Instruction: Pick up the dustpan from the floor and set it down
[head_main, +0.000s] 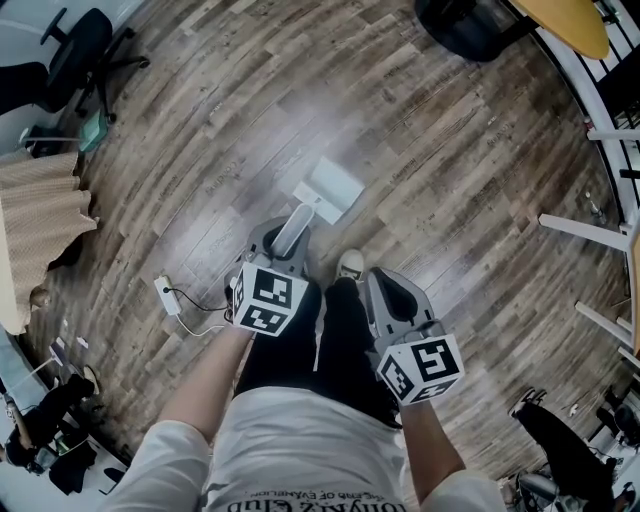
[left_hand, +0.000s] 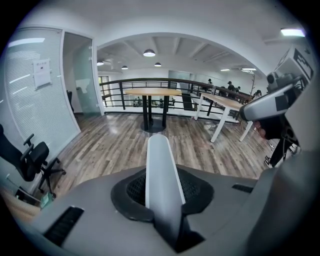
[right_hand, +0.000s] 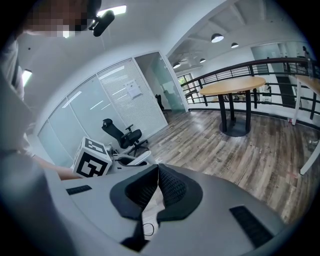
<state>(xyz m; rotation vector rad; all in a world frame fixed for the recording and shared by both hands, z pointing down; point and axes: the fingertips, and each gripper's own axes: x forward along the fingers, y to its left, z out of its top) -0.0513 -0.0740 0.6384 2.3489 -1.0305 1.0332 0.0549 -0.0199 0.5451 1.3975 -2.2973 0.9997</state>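
Two grippers sit closest, one per hand, each with one marker cube. Left gripper (head_main: 283, 238): jaws clamped on the single dustpan's (head_main: 330, 188) pale handle (left_hand: 161, 165), which runs straight out between them. Its flat pan lies just beyond the tips over the wooden floor (head_main: 450, 150); touching it or not, I cannot tell. Right gripper (head_main: 385, 290): jaws closed together, nothing between. One shoe (head_main: 350, 263) shows between the two sets of jaws. One power strip (head_main: 166, 294) lies left of the left jaws. One office chair (head_main: 85, 45) stands far beyond.
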